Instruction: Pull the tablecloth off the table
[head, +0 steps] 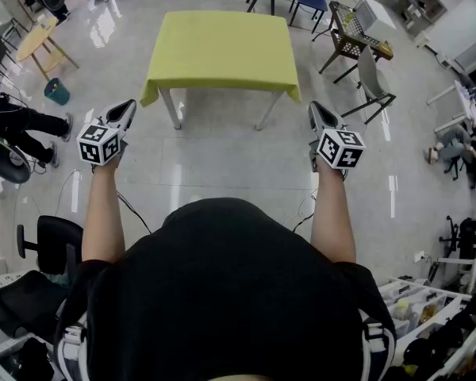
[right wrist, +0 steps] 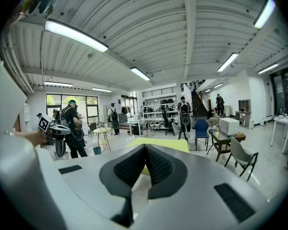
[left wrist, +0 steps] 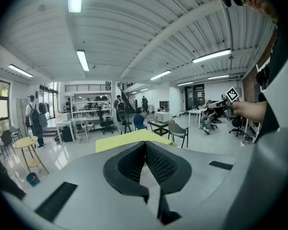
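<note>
Approach stage: your left gripper [head: 126, 109] and right gripper [head: 316, 113], jaws pressed together on nothing, sit well short of the yellow tablecloth [head: 222, 50] draped over the table [head: 174, 108] ahead; likely next, close in, spread, pinch its near edge.

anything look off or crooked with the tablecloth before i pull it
Nothing stands out. The tablecloth lies smooth and square on the table, with nothing on it and its near corners drooping alike. The left gripper and right gripper are shut, empty and short of it.
</note>
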The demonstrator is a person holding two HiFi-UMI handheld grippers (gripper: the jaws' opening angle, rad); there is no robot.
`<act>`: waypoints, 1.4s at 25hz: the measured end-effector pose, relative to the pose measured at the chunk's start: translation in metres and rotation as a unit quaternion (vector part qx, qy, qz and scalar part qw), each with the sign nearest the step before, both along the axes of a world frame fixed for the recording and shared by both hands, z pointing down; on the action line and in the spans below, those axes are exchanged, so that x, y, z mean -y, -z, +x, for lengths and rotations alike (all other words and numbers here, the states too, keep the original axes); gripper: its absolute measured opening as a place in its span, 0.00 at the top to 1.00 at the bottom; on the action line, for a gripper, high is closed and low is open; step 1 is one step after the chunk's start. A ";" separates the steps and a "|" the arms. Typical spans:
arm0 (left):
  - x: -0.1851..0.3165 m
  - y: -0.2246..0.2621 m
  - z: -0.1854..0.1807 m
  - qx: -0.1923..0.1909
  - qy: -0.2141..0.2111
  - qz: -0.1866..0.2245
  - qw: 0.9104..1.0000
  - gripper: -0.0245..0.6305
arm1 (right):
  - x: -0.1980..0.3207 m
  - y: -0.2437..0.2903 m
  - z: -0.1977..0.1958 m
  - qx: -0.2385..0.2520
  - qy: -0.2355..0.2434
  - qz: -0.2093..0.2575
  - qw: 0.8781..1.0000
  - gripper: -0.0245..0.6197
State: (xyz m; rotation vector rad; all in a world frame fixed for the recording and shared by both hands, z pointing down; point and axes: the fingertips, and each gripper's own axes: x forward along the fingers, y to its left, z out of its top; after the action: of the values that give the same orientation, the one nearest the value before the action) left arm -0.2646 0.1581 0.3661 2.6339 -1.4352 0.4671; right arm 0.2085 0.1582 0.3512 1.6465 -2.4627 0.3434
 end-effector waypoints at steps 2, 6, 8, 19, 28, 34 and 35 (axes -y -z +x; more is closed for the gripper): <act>-0.002 -0.001 -0.003 -0.002 -0.001 -0.002 1.000 0.93 | -0.001 0.001 -0.001 -0.001 -0.001 0.000 1.000 0.94; -0.001 -0.004 -0.005 -0.005 -0.002 -0.007 1.000 0.93 | 0.001 -0.002 -0.001 0.000 -0.001 -0.005 1.000 0.94; 0.002 -0.005 -0.007 -0.006 -0.003 -0.008 1.000 0.93 | 0.004 -0.004 -0.002 0.000 -0.001 -0.008 1.000 0.94; 0.044 -0.012 -0.041 -0.018 -0.008 -0.018 1.000 0.93 | 0.046 0.000 -0.031 -0.001 -0.018 -0.004 1.000 0.94; 0.109 -0.023 -0.083 -0.023 -0.016 -0.030 0.999 0.93 | 0.104 0.002 -0.072 -0.003 -0.029 -0.004 1.000 0.94; 0.156 -0.037 -0.107 -0.029 -0.024 -0.044 0.998 0.93 | 0.140 0.005 -0.087 -0.005 -0.055 0.006 0.998 0.94; 0.162 -0.039 -0.111 -0.029 -0.026 -0.047 0.998 0.93 | 0.145 0.003 -0.089 -0.005 -0.059 0.004 0.998 0.94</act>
State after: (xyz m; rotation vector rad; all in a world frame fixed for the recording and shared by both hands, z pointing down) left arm -0.3754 -0.0043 0.4055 2.5927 -1.2991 0.4474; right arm 0.1196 0.0135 0.3480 1.7956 -2.3681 0.3398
